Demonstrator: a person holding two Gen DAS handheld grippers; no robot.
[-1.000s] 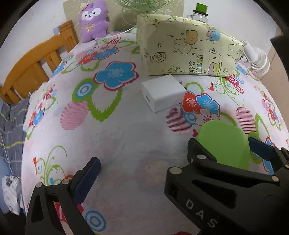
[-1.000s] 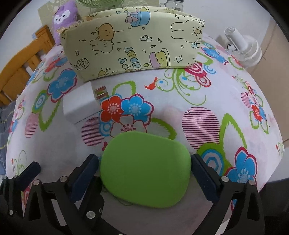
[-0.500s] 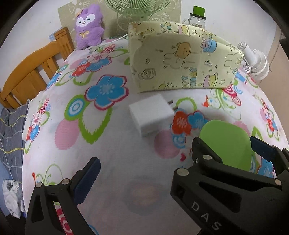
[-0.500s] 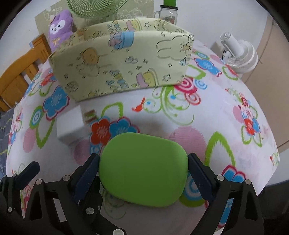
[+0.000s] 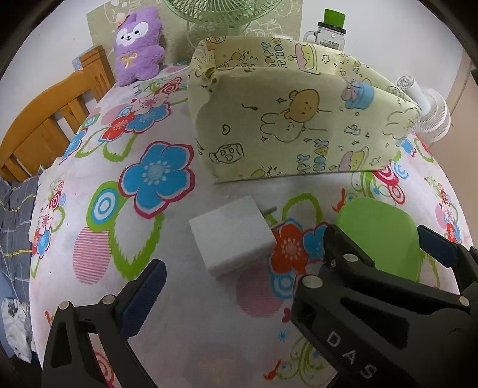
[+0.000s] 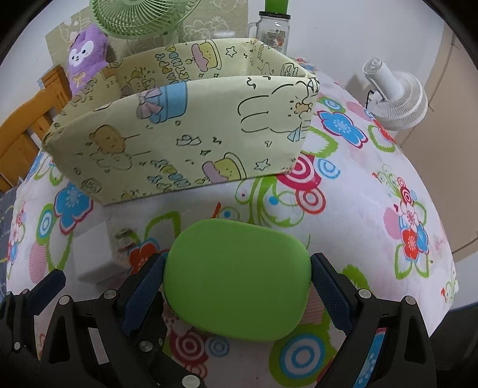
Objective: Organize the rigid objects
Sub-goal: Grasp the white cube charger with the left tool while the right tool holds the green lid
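The green case [image 6: 236,280], a rounded flat object, was pinched at its left and right edges between the blue pads of the right gripper [image 6: 237,288] and held above the flowered tablecloth [image 6: 373,209]; at 12 o'clock of it stood the open yellow cartoon-print fabric bin [image 6: 185,143], near but apart; at 9 o'clock lay the white charger block [image 6: 95,253] on the cloth; the left gripper [image 5: 239,286] was spread wide with nothing between its fingers, its right finger hidden behind the right gripper's body, the charger block [image 5: 231,238] just ahead of it; beyond the bin stood a purple plush toy [image 5: 137,44], a green fan [image 6: 140,18], and a glass jar [image 5: 328,29]; a white fan [image 6: 394,95] lay at 2 o'clock.
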